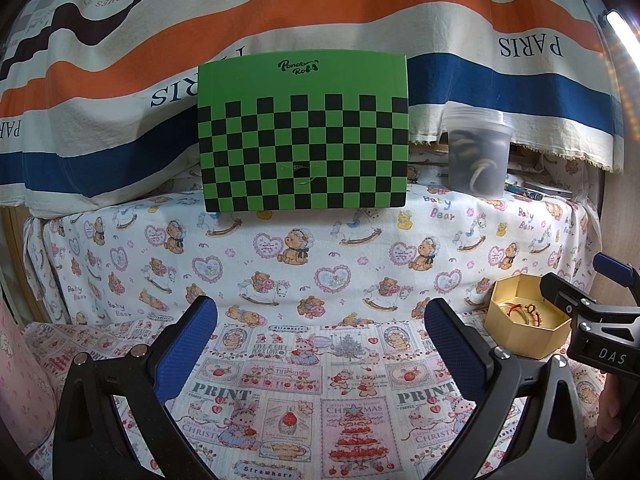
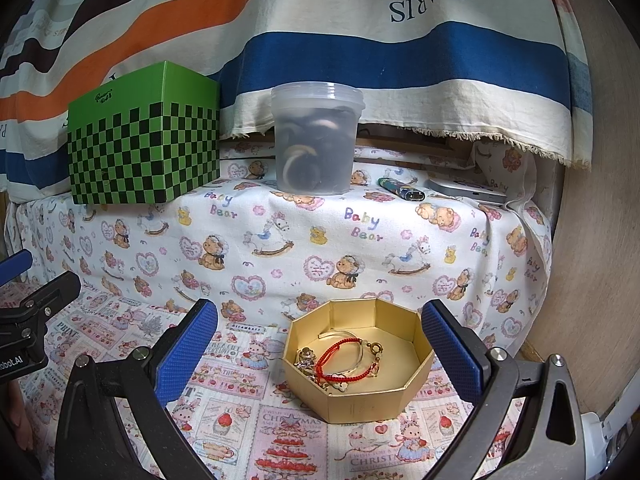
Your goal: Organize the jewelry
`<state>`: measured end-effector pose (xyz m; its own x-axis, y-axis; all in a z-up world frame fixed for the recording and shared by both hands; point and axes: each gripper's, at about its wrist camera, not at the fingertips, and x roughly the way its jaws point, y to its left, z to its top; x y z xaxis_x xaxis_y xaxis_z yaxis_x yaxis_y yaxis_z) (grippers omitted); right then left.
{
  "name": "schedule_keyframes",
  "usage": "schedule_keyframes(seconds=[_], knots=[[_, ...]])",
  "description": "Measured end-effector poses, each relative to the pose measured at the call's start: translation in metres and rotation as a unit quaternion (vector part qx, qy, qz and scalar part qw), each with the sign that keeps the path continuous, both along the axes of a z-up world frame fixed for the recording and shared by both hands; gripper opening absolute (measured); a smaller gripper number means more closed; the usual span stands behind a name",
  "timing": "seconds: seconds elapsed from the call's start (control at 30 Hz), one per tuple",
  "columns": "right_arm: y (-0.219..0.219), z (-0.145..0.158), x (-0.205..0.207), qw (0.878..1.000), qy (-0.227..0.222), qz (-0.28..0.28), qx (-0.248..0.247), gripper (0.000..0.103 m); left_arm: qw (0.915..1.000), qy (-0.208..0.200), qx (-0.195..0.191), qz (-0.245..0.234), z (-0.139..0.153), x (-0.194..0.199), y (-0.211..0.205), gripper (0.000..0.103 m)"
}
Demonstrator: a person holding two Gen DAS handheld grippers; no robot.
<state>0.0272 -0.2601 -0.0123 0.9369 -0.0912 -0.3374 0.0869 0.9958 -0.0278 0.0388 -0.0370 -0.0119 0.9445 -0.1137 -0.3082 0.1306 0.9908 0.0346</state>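
Note:
A gold octagonal box (image 2: 360, 400) stands open on the printed cloth, between my right gripper's (image 2: 320, 344) open blue fingers (image 2: 188, 348). Inside lie a red cord bracelet (image 2: 340, 354), a clear bangle (image 2: 360, 344) and gold chain pieces (image 2: 308, 360). The box also shows in the left wrist view (image 1: 524, 336) at the right, beside the right gripper (image 1: 592, 300). My left gripper (image 1: 320, 344) is open and empty over the cloth, left of the box.
A green checkered box (image 1: 304, 132) stands on the raised ledge at the back. A frosted plastic tub (image 2: 316, 140) with dark hair ties stands beside it. A lighter (image 2: 402, 189) and a silver phone (image 2: 468, 192) lie at the ledge's right. A striped cloth hangs behind.

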Motion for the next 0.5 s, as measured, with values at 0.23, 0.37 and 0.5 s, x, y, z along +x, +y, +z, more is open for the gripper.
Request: schedule_keyframes(seconds=[0.23,0.37,0.5], knots=[[0.0001,0.0003,-0.0008,1.0,0.0,-0.001,0.0,0.103,1.0,0.001,0.001,0.0,0.0,-0.0002,-0.0006,0.103],[0.0001,0.0006,-0.0008,1.0,0.0,0.0,0.0,0.103,1.0,0.001,0.0,0.0,-0.0001,-0.0001,-0.0005,0.103],[0.0003,0.0005,-0.0008,1.0,0.0,0.0,0.0,0.103,1.0,0.001,0.0,0.0,-0.0001,0.0,-0.0004,0.103]])
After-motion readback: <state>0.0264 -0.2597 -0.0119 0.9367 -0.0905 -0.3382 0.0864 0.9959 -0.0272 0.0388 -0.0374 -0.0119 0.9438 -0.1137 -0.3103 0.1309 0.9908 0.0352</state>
